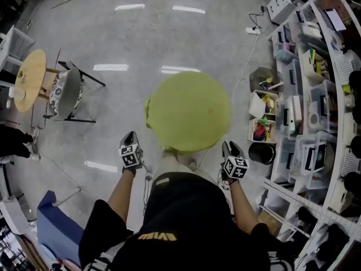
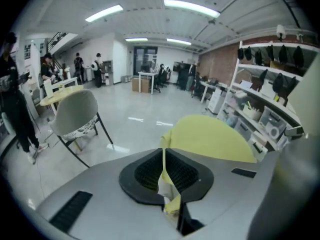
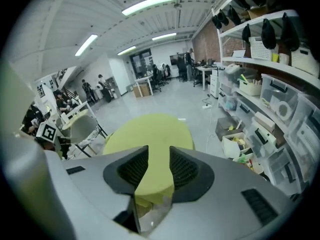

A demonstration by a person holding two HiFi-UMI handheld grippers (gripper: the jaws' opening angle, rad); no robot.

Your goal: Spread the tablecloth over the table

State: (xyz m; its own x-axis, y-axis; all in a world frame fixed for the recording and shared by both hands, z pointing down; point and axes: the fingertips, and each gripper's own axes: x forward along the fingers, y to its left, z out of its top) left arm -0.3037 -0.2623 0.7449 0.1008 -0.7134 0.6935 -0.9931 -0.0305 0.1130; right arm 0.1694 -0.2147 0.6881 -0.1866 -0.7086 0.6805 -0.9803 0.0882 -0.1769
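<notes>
A: Where is the tablecloth (image 1: 189, 112)?
B: It is spread flat and round, with no long axis, just ahead of the left gripper (image 1: 130, 135) and the right gripper (image 1: 228, 147).
A: Their jaws?
B: The left ones are clamped on a cloth fold. The right ones stand apart, with cloth in the gap.

yellow-green tablecloth (image 1: 188, 112): spread round, just ahead, between left gripper (image 1: 130, 136) and right gripper (image 1: 229, 147) | grey chair (image 1: 66, 92): well left of left gripper
</notes>
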